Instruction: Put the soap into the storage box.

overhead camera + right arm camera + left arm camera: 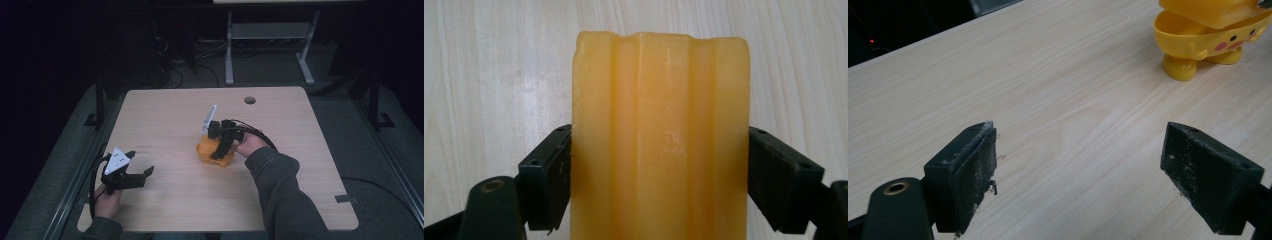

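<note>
Right claw [218,152] is clamped on a yellow toy container [214,154] near mid-table, reaching down over it from above, w/ the person's right hand [250,144] just behind and a grey plate [209,120] sticking up at its far side. In the right gripper view both black pads press the sides of a yellow-orange ribbed piece [659,140]: flat top edge, shallow lengthwise grooves, slightly waxy w/ pale scuffs. It fills the gap betw. the jaws, wood table [489,75] behind it.

Left claw [135,176] sits well apart from the toy, near the table's front-left edge, held by the left hand [107,200]. Jaws spread wide, nothing betw. them; pads [968,175] look dusty.

From the left gripper view the toy [1208,35] stands ahead and to the right of that claw, upright on stubby feet: bright yellow plastic, rounded bowl-like body, small black dot eyes, pink cheek spots, a lid-like yellow part tilted above the rim. Can't tell if that lid part is attached or lifted off.

Table [170,115] is pale wood w/ a round cable hole [249,100] at the far edge beyond the right claw.
</note>
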Available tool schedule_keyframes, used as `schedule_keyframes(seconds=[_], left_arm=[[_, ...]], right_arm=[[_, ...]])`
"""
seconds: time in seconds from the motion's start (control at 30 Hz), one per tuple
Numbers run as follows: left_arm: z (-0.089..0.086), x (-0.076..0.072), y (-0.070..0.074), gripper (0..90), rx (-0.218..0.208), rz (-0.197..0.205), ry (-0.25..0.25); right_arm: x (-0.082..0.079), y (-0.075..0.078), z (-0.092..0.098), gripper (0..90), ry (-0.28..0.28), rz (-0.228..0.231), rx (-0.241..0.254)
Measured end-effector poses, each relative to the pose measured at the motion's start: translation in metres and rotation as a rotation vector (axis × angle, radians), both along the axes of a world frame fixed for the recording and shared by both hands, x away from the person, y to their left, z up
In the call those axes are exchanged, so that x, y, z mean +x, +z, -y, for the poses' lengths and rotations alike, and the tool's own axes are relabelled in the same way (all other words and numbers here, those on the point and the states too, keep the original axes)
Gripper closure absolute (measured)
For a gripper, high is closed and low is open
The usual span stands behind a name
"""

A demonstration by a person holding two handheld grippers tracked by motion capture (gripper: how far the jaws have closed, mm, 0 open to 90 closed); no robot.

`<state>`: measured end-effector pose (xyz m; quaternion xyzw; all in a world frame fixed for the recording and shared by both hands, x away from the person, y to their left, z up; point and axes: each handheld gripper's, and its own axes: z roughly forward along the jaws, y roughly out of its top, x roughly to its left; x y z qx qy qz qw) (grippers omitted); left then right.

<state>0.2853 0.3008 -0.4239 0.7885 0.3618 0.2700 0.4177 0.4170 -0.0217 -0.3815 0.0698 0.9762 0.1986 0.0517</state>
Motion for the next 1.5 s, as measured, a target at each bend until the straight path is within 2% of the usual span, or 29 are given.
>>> schedule_keyframes(seconds=[0.5,0.6,0.87,0.93,1.03,1.5], left_arm=[[0.0003,0.0001,-0.0002,14.1,-0.001,-0.001,-0.002],[0.0004,0.0003,-0.0002,14.1,-0.001,-0.002,-0.002],[0.0012,0.0004,-0.0004,14.1,0.005,-0.004,-0.007],[0.0012,0.0004,-0.0004,14.1,0.008,-0.002,-0.008],[0.0013,0.0006,-0.0005,14.1,0.005,-0.004,-0.006],[0.0016,0.0007,-0.0007,14.1,0.009,0.0,-0.007]], right_arm=[[0.002,-0.0039,-0.0028,20.5,-0.01,0.007,-0.001],[0.0033,-0.0049,-0.0013,20.3,-0.021,-0.002,0.018],[0.0033,-0.0077,-0.0013,17.6,-0.053,-0.011,0.027],[0.0022,-0.0085,-0.0028,17.4,-0.048,-0.006,0.017],[0.0022,-0.0077,-0.0023,17.3,-0.055,-0.015,0.021],[0.0005,-0.0045,0.0017,17.3,-0.054,-0.006,0.041]])
